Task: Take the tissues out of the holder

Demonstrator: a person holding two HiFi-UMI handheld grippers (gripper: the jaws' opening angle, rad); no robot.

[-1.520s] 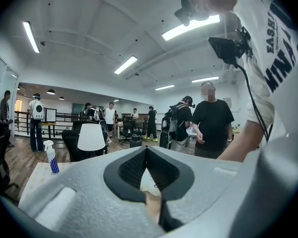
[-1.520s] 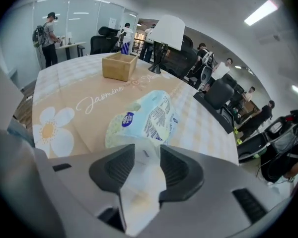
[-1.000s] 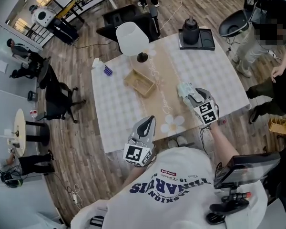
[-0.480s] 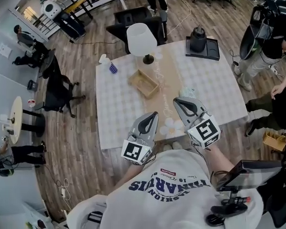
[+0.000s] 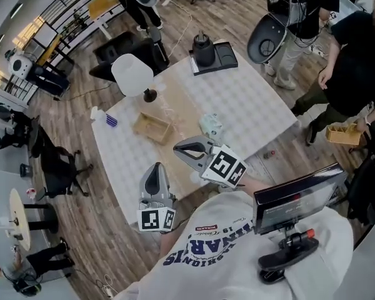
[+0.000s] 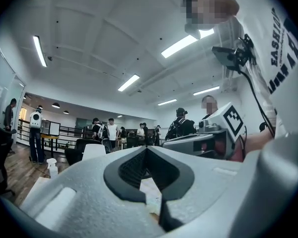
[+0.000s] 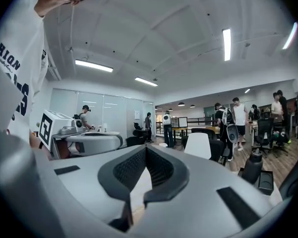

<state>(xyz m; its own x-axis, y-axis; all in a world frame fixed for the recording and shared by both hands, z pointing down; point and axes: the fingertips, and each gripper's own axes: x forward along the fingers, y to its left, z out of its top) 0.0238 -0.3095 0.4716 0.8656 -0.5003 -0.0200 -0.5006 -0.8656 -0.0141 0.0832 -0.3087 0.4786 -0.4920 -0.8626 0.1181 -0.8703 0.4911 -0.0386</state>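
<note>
Head view: right hand-held gripper (image 5: 177,148), jaws pressed together and empty, pulls up from the tissue (image 5: 210,125) now lying on the worktop (image 5: 253,102), outside the holder (image 5: 153,128).

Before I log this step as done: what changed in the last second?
The right tool drew back from the tissue pack and lifted toward the person; its jaws have just been closing with nothing between them. The pack stays on the table outside the wooden holder; the left tool stays shut.
</note>
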